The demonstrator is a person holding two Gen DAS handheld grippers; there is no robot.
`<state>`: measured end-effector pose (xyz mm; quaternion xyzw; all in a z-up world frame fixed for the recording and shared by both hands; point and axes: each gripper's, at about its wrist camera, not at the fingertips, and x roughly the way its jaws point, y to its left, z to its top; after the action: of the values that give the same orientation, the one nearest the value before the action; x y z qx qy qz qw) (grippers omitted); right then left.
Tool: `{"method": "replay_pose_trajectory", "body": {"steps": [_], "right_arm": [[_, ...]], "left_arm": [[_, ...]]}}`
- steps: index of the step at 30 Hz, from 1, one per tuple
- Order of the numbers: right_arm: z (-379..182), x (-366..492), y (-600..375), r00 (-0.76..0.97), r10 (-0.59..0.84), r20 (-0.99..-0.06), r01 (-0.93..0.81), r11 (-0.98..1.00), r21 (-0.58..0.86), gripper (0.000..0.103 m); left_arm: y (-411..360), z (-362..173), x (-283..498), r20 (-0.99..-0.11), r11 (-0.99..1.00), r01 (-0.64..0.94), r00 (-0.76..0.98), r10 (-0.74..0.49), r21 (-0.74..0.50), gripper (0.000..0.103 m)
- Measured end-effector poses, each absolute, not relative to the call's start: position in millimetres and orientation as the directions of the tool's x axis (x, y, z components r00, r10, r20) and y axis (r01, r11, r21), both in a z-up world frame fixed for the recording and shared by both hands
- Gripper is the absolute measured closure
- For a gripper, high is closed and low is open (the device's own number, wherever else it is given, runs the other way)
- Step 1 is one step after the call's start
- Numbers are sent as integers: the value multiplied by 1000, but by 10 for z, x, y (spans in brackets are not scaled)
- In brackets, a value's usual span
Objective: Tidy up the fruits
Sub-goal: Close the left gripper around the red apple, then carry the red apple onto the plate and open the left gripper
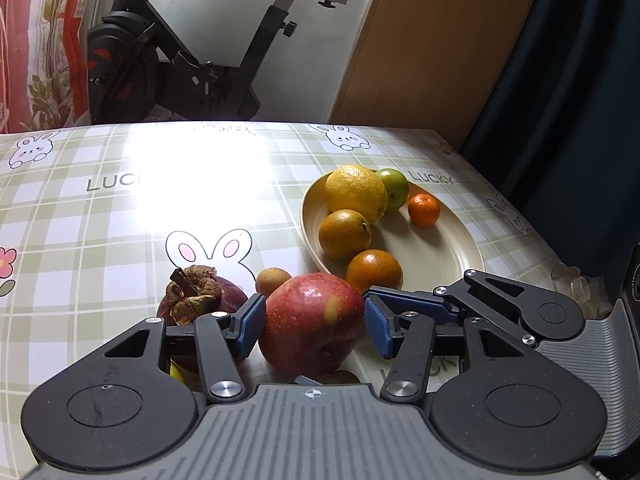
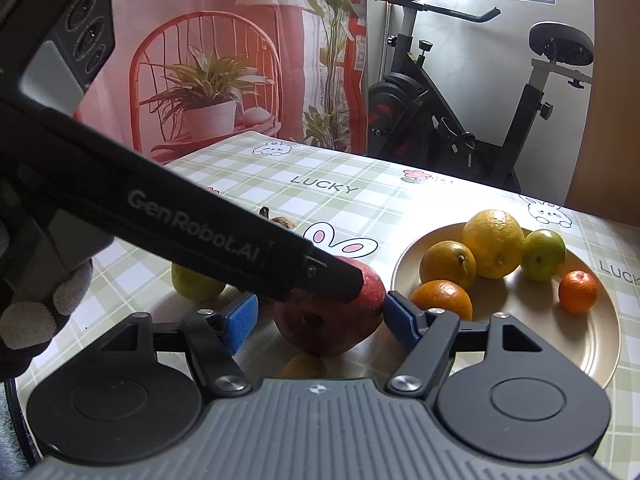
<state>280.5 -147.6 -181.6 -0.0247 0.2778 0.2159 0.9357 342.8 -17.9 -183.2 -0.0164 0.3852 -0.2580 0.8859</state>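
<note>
A red apple (image 1: 312,324) sits between the blue pads of my left gripper (image 1: 314,326), and both pads press on its sides. In the right wrist view the same apple (image 2: 328,320) lies between the pads of my right gripper (image 2: 320,318). Its left pad stands clear of the fruit, so that gripper is open. A black finger (image 2: 336,284) of the left gripper reaches across from the upper left onto the apple. The cream plate (image 1: 436,252) to the right holds a large yellow citrus (image 1: 356,192), a green fruit (image 1: 394,188), two oranges and a small tangerine (image 1: 424,210).
A dark fruit with a dry calyx (image 1: 192,300) and a small brown fruit (image 1: 272,280) lie left of the apple on the checked tablecloth. A yellow-green pear (image 2: 196,284) lies behind the left gripper. A gloved hand (image 2: 40,312) is at the left. An exercise bike stands behind the table.
</note>
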Motion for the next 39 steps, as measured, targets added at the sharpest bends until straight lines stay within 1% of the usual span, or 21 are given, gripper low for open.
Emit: {"method": "replay_pose_trajectory", "body": {"steps": [9,21,28,39], "right_arm": [[-1822,2846,-1511,751,395,-529,-407,908,100,30],[-1917,2873,-1526,720,396,-570,-383,912,149,33],[-1944,2966,-1526,727,378,-574,-342,923,175,35],[-1979,2946,-1436,749,333,-573,-320,939,127,37]], "left_arm": [[-113,-1856,3476,-663,859,433,562,-494,-273,46],[-57,-1869,3510,-651,850,424,555,-517,-313,46],[-61,-1879,3507,-649,849,427,558,-518,-311,47],[-118,-1848,3426,-652,858,444,575,-494,-259,47]]}}
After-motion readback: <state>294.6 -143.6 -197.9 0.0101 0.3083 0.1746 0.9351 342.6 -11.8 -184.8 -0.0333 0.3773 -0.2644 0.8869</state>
